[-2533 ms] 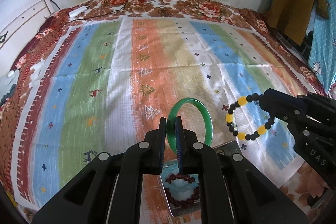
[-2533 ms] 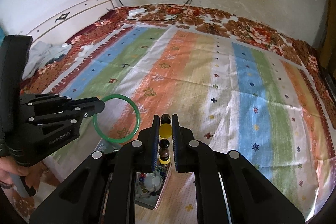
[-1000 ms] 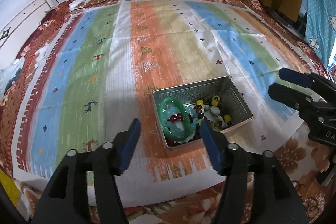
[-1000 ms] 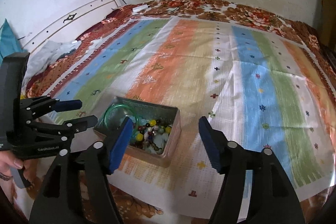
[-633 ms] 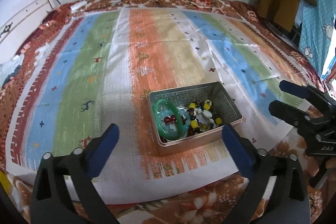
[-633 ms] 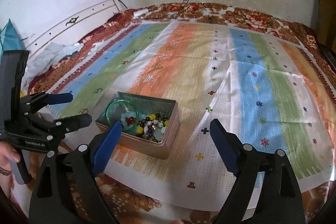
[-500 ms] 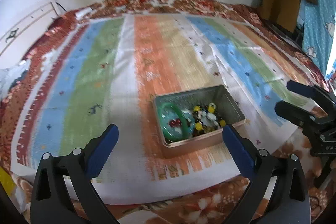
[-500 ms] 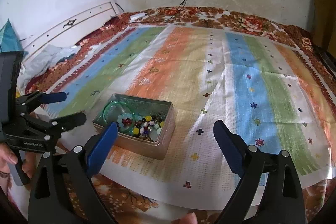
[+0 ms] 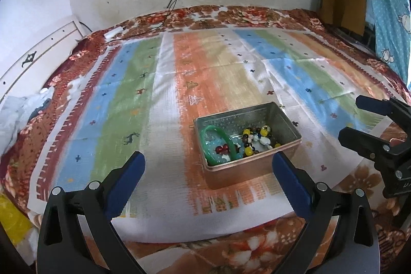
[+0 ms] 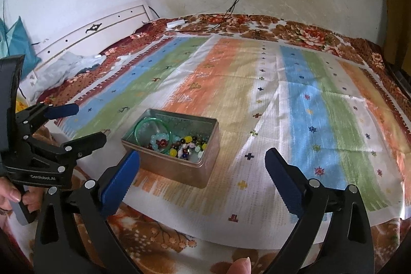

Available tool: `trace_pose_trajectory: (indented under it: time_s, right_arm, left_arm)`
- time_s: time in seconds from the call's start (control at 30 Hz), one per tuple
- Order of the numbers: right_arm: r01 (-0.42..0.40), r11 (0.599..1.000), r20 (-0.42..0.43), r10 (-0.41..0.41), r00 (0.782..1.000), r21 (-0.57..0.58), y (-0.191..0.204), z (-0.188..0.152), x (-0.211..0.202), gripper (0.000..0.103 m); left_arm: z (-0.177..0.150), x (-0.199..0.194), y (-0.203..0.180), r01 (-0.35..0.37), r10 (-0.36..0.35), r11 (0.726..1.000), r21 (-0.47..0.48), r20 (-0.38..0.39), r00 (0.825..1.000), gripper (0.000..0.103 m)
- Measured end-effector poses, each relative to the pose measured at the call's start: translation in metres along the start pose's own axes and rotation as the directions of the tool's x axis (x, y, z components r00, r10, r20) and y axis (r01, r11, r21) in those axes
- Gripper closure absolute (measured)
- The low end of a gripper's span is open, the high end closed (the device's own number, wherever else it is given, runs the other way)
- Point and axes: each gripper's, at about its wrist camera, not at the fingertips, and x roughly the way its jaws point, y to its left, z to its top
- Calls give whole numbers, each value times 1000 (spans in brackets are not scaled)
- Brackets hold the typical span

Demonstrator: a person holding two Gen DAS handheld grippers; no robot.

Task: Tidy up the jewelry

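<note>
Left wrist view shows the metal tin point(image 9: 280, 117) lying beyond the left gripper point(image 9: 208, 176), apart from both fingers, with the green bangle point(image 9: 218, 143) and beaded bracelets point(image 9: 254, 140) inside it. Right wrist view alone shows a hand point(image 10: 15, 197) gripping the left gripper's handle, left of the tin. Both the left gripper and the right gripper point(image 10: 203, 173) stand spread wide, holding and touching nothing.

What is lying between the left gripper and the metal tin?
Nothing but bare striped cloth. The left wrist view shows it: the open left gripper hangs short of the tin, with no jewelry on that stretch.
</note>
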Motion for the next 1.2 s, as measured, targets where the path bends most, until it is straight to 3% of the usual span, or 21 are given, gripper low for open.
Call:
trace_pose_trajectory:
  time_s: [0.17,0.57,1.03,1.2]
  right_arm:
    - [-2,1000,-4,2,1000,-13,1,-10,-4,4]
    - [-20,1000,16,20,1000,-3,4,-18,-13,4]
    - [-32,999,19,32,999,18,-2,-19,-12,4]
    - [-24,999,16,25,1000,-25,7,-22,-11,4]
  left_arm:
    - [-5,-4,0,5,-5,1000,-5,7,1000,6]
    - [-9,-21,-6,36,-35,999,-4,108,994,6]
    - [-13,-21,-5,32,-29,999,-26,122,992,6]
    - [-13,-21,-5,37,-34,999,-22,126,992,6]
